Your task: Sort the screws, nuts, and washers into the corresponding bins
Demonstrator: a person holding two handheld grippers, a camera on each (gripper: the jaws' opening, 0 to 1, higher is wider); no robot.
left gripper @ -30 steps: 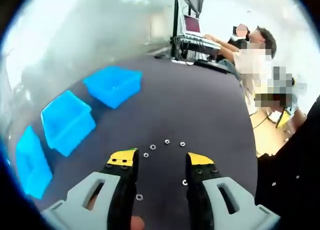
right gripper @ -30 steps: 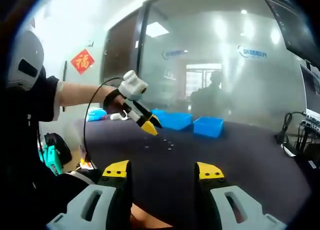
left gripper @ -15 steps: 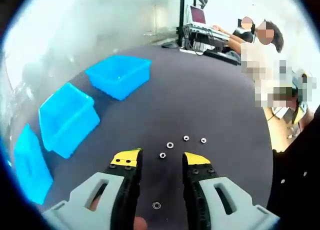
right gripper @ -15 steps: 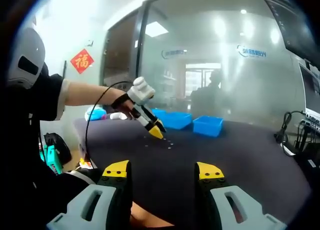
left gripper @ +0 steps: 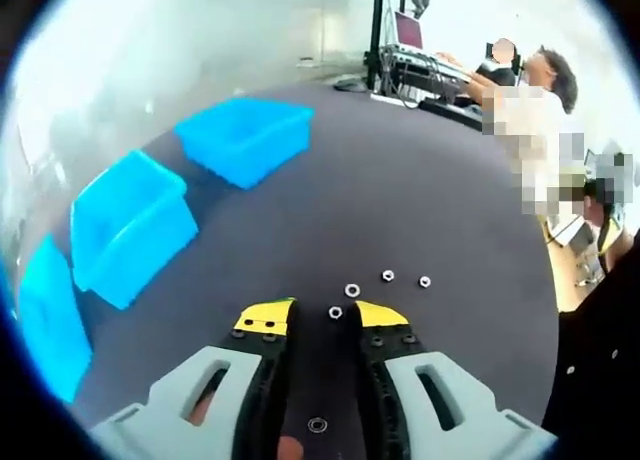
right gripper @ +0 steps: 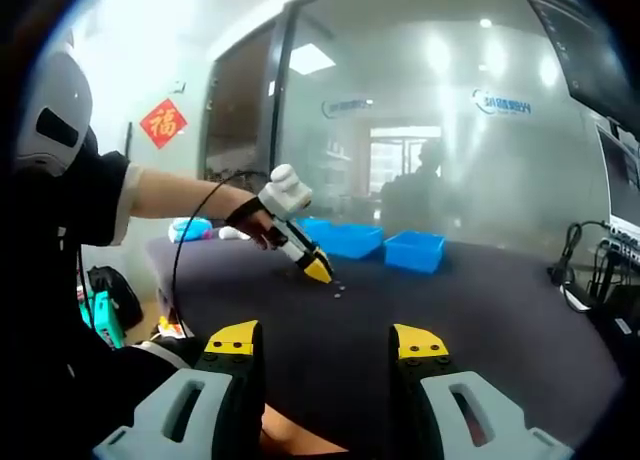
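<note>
A dark worktop (left gripper: 400,190) fills the room's middle, backed by a frosted glass wall (right gripper: 450,130) with a red paper ornament (right gripper: 165,122) beside it. At the worktop's far end a person (left gripper: 525,110) sits at a laptop (left gripper: 408,30). Three blue bins (left gripper: 245,138) stand in a row along one side, well apart from the hardware. The left gripper (left gripper: 322,315) points down at the worktop, fingers a narrow gap apart and clamped on nothing. A small nut (left gripper: 335,312) lies between the fingertips; three more (left gripper: 387,276) lie just beyond, and a washer (left gripper: 317,424) lies between the fingers near their base. The right gripper (right gripper: 325,342) hovers with fingers wide apart, empty.
</note>
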